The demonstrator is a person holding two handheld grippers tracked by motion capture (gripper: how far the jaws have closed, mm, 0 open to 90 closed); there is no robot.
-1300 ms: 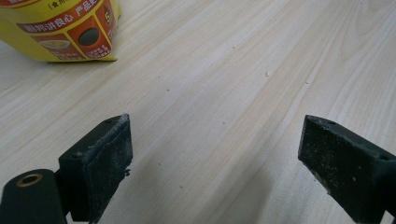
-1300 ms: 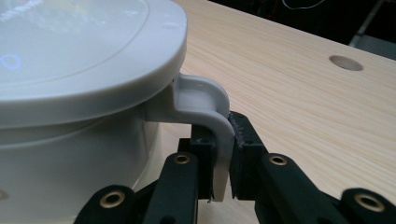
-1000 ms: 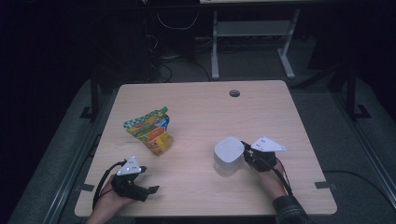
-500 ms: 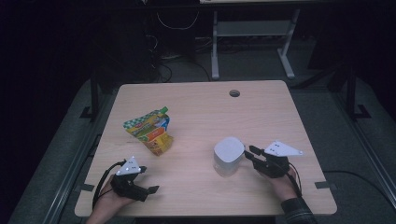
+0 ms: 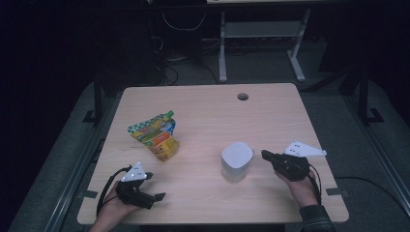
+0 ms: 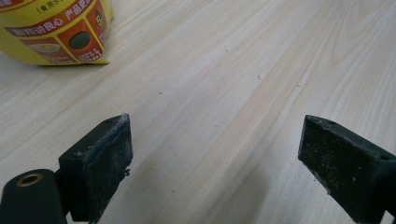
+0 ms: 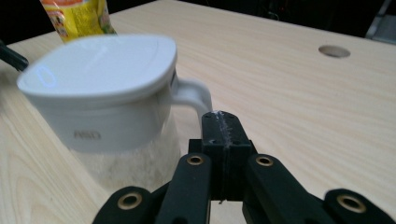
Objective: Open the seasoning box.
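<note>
**A white jug and a yellow pouch on a wooden table**

The table [image 5: 270,116] has a light wood top with thin lines of grain running along it. It has a small round hole [image 5: 242,96] near its far edge. The room around it is very dark. The floor is grey. Behind the table stands a white metal frame [image 5: 261,36], and some black cables [image 5: 169,67] lie on the floor beside it.

The white jug [image 5: 237,161] stands upright near the middle of the table, more to the right. It has a flat white lid and a white handle [image 7: 194,93]. The lower part is clear and looks frosty. On its side are small grey letters that look like "ASO", but they are blurry.

The yellow and green pouch [image 5: 155,137] sits on the left part of the table, well apart from the jug. It has red and orange patches and some Chinese writing on it, too small to read well.

The right hand-held gripper [image 5: 266,154] is just beside the jug, on its handle side. Its jaws have just been closing and are now pressed tight together with nothing between them. The tips sit close to the handle but do not hold it.

The left hand-held gripper [image 5: 157,186] rests low at the near left edge of the table. Its jaws stand wide apart with only bare wood between them. The pouch is a little way in front of it.
</note>
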